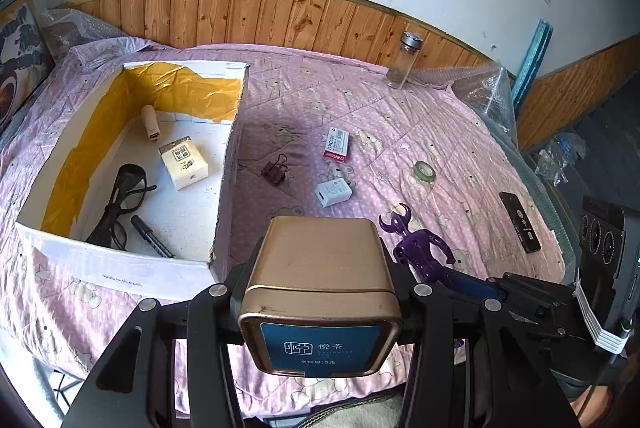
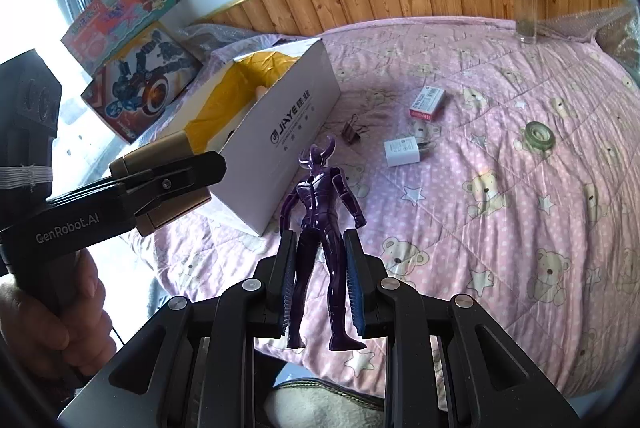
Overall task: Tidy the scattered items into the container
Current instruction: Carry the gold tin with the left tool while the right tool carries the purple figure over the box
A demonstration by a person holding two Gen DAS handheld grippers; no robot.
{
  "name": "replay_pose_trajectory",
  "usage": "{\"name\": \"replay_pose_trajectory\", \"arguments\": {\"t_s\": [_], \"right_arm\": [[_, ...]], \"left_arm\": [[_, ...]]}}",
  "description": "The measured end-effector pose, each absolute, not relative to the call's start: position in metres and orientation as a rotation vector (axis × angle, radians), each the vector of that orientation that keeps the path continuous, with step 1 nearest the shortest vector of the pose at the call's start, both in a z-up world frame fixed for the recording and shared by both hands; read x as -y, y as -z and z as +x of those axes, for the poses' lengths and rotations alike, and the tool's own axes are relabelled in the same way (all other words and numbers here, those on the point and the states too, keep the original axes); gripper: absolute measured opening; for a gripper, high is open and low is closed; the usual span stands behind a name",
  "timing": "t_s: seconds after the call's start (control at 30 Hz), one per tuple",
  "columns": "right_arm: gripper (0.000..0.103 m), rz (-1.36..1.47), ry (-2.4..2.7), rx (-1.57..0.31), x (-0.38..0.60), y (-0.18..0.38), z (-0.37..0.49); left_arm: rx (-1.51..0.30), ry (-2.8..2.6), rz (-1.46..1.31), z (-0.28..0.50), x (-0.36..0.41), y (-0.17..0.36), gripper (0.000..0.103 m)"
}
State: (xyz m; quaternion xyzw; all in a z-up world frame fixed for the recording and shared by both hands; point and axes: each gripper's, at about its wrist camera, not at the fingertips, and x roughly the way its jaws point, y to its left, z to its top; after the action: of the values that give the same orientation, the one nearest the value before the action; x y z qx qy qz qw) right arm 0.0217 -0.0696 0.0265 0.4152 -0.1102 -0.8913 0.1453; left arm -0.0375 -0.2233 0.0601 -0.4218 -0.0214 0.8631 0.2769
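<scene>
left gripper (image 1: pixel 320 292) clamped gold tea tin (image 1: pixel 320 284) | right gripper (image 2: pixel 320 280) clamped purple action figure (image 2: pixel 324 224) by legs | white cardboard box (image 2: pixel 288 124) nearby

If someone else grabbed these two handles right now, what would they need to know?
Left tool: shut on a gold tin, held near the box, not yet over it.
Right tool: shut on a purple figure, above the bedspread.
Done: glasses, marker, tissue pack and a small tube lie in the box.
Left: drop both held items in, then clip, charger, red packet, tape roll, black stick. The bottle may count too.
</scene>
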Motion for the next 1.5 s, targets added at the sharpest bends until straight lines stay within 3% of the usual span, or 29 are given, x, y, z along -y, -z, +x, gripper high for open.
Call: {"name": "replay_pose_trajectory", "arguments": {"t_s": [0.53, 1.5], "right_arm": [[0.024, 1.096, 2.530, 0.140, 0.114, -0.058, 0.013], [0.024, 1.027, 2.394, -0.017, 0.191, -0.086, -0.039]], "left_arm": [[0.199, -2.317, -1.113, -0.034, 0.258, -0.070, 0.049], [0.452, -2.409, -1.138, -0.074, 0.340, -0.069, 0.049]]}}
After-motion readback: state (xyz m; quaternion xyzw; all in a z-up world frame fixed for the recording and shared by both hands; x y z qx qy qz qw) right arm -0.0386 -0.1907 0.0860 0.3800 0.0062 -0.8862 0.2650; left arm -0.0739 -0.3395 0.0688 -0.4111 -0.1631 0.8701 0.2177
